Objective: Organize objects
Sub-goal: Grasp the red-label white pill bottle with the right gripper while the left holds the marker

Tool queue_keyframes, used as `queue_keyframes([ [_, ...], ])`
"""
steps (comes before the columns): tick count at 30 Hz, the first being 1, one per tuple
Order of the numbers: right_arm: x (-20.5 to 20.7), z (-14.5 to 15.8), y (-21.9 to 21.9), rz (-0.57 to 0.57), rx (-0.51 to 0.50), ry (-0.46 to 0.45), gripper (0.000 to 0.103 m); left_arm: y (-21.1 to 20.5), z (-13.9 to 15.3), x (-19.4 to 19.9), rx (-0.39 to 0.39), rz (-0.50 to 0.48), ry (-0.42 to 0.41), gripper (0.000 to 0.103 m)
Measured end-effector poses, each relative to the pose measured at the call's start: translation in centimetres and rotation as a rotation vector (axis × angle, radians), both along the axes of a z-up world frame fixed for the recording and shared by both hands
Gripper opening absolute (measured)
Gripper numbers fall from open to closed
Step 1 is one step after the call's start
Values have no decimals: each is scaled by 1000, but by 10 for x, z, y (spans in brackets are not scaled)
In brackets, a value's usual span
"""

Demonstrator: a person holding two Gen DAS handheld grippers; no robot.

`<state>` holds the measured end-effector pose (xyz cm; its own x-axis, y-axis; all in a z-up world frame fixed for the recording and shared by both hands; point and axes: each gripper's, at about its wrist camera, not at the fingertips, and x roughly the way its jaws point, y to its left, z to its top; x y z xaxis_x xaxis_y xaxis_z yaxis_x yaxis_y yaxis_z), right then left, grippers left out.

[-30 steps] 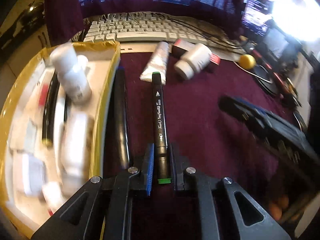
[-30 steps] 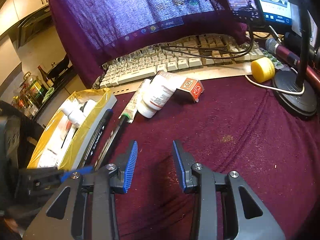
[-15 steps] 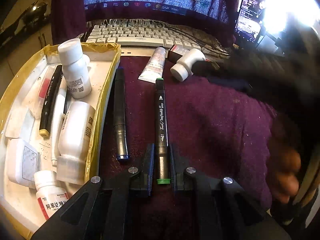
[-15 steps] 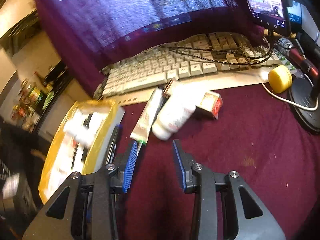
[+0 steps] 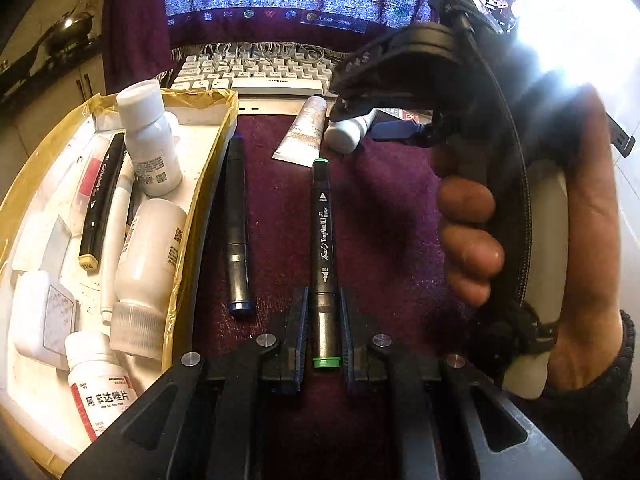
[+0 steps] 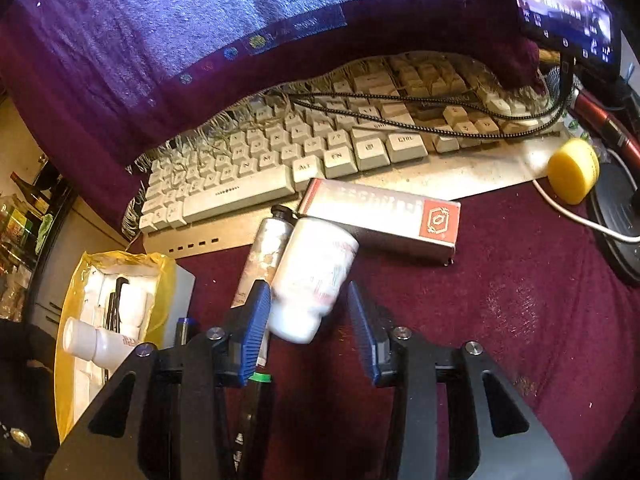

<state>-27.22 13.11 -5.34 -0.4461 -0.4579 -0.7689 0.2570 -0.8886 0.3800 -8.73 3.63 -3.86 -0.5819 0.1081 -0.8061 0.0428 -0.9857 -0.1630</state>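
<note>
Tape-edged tray (image 5: pixel 208 184) at the far left of the left wrist view holds a jumble: an upright white pill bottle (image 5: pixel 149 140), a larger white bottle (image 5: pixel 150 276) lying on its side, a red-labelled bottle (image 5: pixel 100 388) near the front, a white square case (image 5: pixel 42 320) and a black marker with a yellow end (image 5: pixel 100 204). Just beside the tray's right wall, on the maroon cloth (image 5: pixel 384 220), lies a dark blue-capped pen (image 5: pixel 237 224). Right of it a black art marker with green ends (image 5: pixel 324 256) lies lengthwise, its near end between the fingers of the left gripper (image 5: pixel 324 344); the jaws sit close on either side of the barrel, and I cannot tell whether they press it. Beyond the marker's far tip rest a cream tube (image 5: pixel 306 128) and a small white bottle on its side (image 5: pixel 348 134), with a pale keyboard (image 5: pixel 256 72) behind. The person's right hand (image 5: pixel 520 240), gripping its handle, fills the right side of that view.

From the right wrist view, the tray (image 6: pixel 156 280) shows at lower left, then the tube (image 6: pixel 262 252). The small white bottle (image 6: pixel 312 280) lies between the spread blue pads of the right gripper (image 6: pixel 308 332); the jaws stand apart, the left pad looks to touch the bottle and the right pad is clear of it. Behind it a red-and-white carton (image 6: pixel 384 216) lies along the keyboard (image 6: pixel 320 148), and a yellow round cap (image 6: pixel 572 170) sits at the far right.
</note>
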Motion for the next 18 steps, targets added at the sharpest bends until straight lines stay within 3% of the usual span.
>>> queue_keyframes([
  [2,2,1,10,-2,-57,-23,15,0,0,0,5,0,1,12],
  [4,10,8,17,4,-58,-6,4,1,0,-1,6,2,4,12],
  [13,52,20,48,88,-166,32,2,2,-1,-1,11,5,12,12],
  [15,49,21,50,58,-175,34,13,2,-2,-1,14,6,11,12],
  [17,46,20,49,45,-183,34,48,1,-2,0,18,6,13,12],
  [18,45,20,48,41,-184,35,51,2,-2,0,19,7,17,12],
])
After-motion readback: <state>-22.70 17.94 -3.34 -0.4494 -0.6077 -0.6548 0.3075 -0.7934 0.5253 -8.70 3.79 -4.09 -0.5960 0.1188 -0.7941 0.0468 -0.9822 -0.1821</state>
